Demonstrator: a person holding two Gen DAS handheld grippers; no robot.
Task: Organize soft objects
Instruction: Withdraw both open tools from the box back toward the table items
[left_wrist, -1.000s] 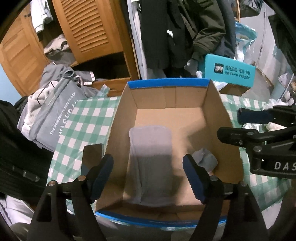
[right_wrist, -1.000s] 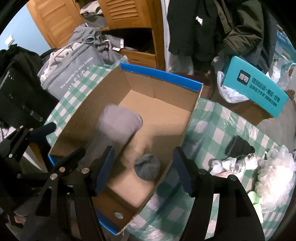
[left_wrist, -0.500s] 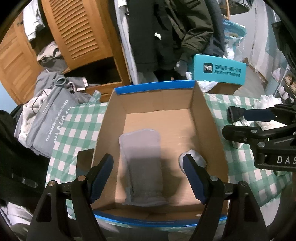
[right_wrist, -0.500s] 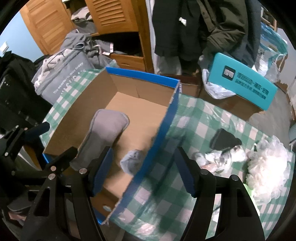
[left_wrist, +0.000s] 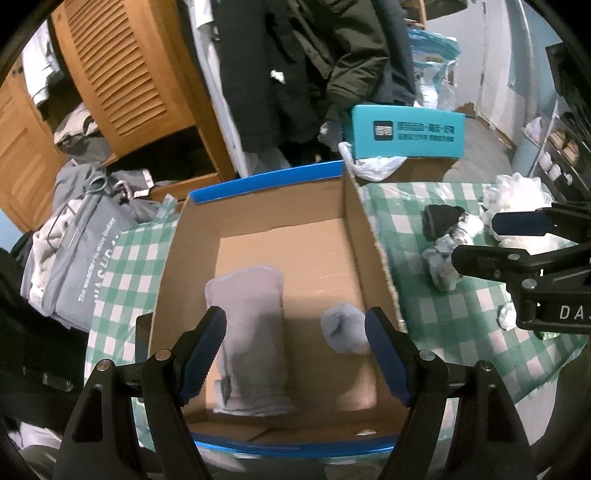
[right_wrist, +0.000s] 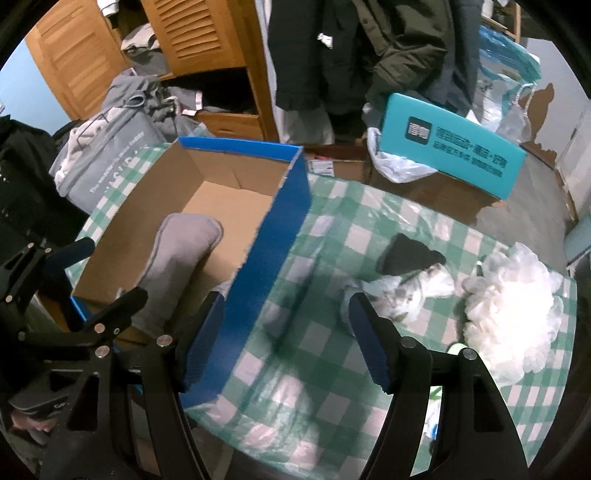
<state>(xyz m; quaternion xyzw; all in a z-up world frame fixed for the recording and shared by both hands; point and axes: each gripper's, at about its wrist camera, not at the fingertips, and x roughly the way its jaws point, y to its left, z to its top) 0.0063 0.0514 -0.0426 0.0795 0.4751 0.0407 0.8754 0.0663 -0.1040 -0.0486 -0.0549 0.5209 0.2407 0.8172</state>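
Note:
A blue-edged cardboard box (left_wrist: 356, 225) (right_wrist: 291, 199) stands on the green checked tablecloth. Inside lie a flat grey cloth (left_wrist: 251, 332) (right_wrist: 177, 266) and a small balled grey sock (left_wrist: 343, 330). My left gripper (left_wrist: 295, 350) is open and empty above the box's near end. My right gripper (right_wrist: 286, 339) is open and empty over the tablecloth just right of the box; it also shows in the left wrist view (left_wrist: 517, 240). To the right lie a black sock (right_wrist: 406, 254) (left_wrist: 439, 218), a crumpled white and grey cloth (right_wrist: 402, 291) (left_wrist: 447, 258) and a white puffy mesh ball (right_wrist: 509, 306) (left_wrist: 517, 195).
A teal box (right_wrist: 450, 151) (left_wrist: 406, 131) sits on a brown carton behind the table. Grey clothes (left_wrist: 74, 240) (right_wrist: 110, 136) are piled left of the table. A wooden louvred wardrobe (left_wrist: 122, 74) and hanging dark coats (right_wrist: 351, 48) stand behind.
My right gripper has moved right, from over the box to over the tablecloth near the loose soft things. My left gripper has pulled back a little and stays open.

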